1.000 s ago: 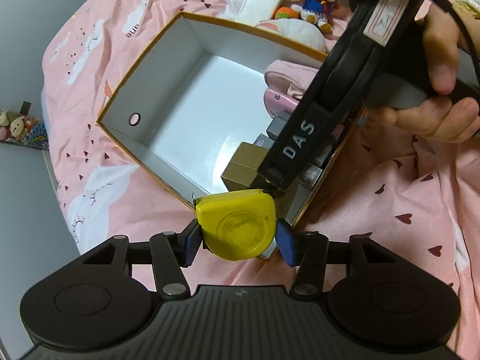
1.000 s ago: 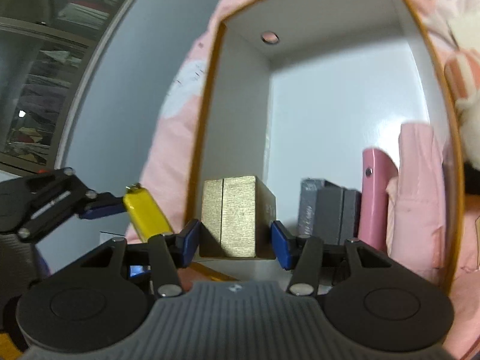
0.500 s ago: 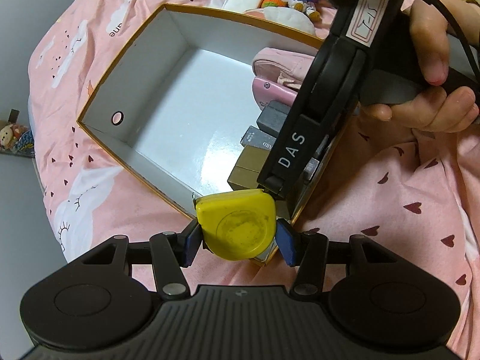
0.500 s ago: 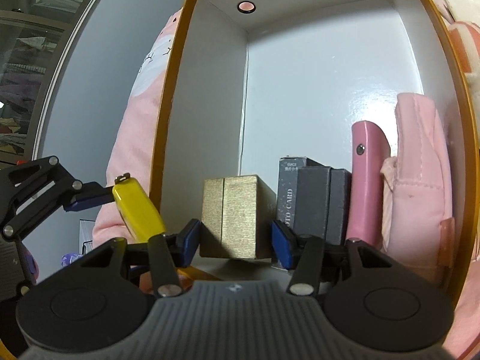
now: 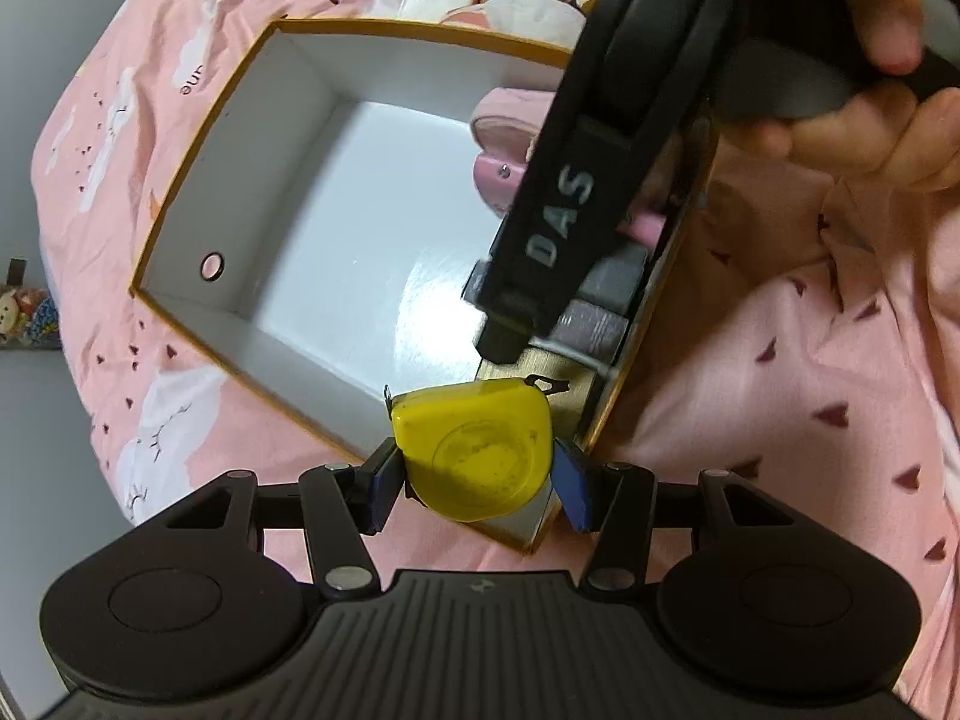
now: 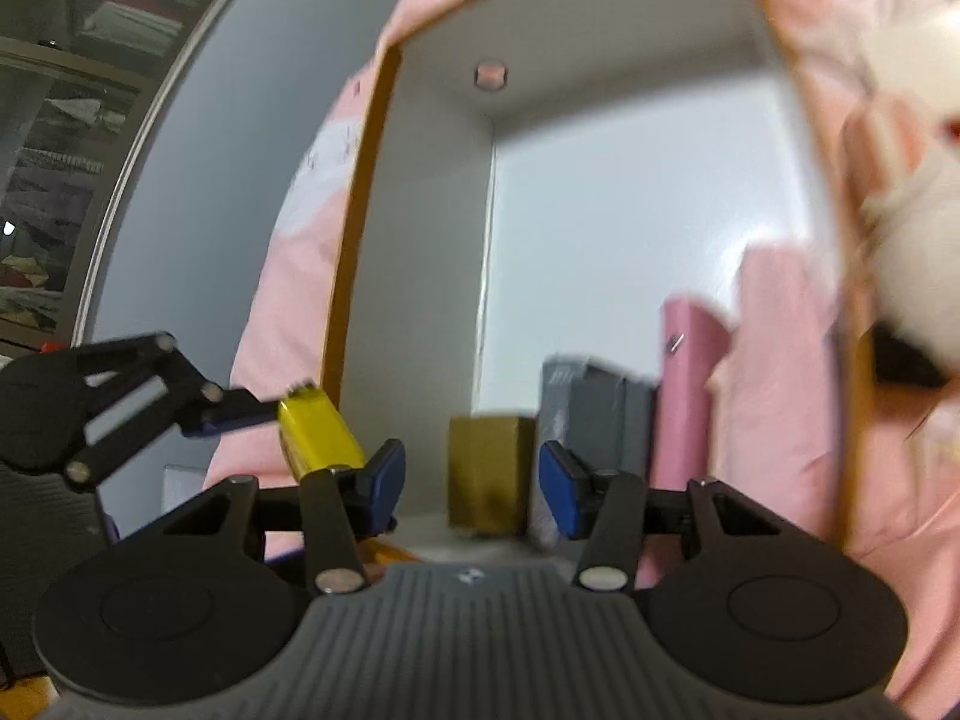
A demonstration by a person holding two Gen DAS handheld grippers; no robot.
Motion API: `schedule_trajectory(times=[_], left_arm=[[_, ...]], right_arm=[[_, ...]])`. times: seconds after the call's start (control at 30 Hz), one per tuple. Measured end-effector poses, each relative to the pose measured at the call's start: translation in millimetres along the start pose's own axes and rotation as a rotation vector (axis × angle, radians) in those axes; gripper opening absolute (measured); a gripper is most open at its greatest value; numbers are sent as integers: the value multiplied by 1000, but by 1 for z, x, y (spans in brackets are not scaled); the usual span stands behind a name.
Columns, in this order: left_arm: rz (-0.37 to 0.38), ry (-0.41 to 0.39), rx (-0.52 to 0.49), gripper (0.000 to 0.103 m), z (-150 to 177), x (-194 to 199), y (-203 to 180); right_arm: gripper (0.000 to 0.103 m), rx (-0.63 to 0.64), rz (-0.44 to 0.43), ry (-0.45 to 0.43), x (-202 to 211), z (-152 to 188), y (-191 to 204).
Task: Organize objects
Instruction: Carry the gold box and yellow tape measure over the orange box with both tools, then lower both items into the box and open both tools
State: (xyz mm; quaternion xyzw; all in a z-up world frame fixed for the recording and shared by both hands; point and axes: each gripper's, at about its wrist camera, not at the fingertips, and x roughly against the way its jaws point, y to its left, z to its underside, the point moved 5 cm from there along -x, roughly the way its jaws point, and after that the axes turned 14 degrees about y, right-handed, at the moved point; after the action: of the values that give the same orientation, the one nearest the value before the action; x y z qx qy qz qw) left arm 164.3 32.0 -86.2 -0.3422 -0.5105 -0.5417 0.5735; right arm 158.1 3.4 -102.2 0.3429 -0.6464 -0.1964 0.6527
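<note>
Yellow tape measure point(image 5: 474, 456) sits clamped in my left gripper point(image 5: 477, 477); the box point(image 5: 198, 180) opens toward 12 o'clock. My right gripper point(image 6: 474, 480) gapes, gold block point(image 6: 489, 468) ahead.

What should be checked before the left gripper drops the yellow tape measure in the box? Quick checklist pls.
1. Left gripper grip on yellow tape measure: ok, pads shut on both sides.
2. Right gripper released from the gold box: ok, jaws open with gaps on both sides.
3. Right gripper out of the drop path: not ok, its body hangs over the cardboard box.
4. Free floor in the cardboard box: ok, the left part is bare white.
5. Gold box, grey boxes and pink case standing in a row: ok, though the right wrist view is blurred.
6. Tape measure over the opening: cannot tell, it sits at the near rim.
</note>
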Motion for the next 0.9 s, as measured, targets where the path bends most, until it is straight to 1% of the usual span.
schedule_trajectory(times=[0.1, 0.27, 0.4, 0.5, 0.67, 0.8, 0.83, 0.9], left_arm=[[61, -14, 3, 61, -10, -1, 3], [106, -9, -74, 61, -23, -10, 2], [137, -5, -138, 61, -29, -17, 2], [162, 18, -165, 61, -32, -26, 3], [190, 24, -217, 61, -36, -29, 3], [207, 23, -226, 62, -34, -31, 5], [209, 19, -223, 64, -33, -31, 5], [213, 13, -205, 64, -31, -31, 6]], right_arm=[[52, 13, 37, -76, 20, 0, -6], [52, -7, 60, -128, 40, -2, -23], [52, -22, 52, -128, 37, -6, -28], [52, -27, 47, -127, 38, -5, -30], [52, -19, 43, -121, 38, -4, -30], [52, -10, 45, -121, 38, -4, -28], [51, -6, 46, -122, 38, -4, -27], [48, 4, 51, -122, 37, -4, -26]])
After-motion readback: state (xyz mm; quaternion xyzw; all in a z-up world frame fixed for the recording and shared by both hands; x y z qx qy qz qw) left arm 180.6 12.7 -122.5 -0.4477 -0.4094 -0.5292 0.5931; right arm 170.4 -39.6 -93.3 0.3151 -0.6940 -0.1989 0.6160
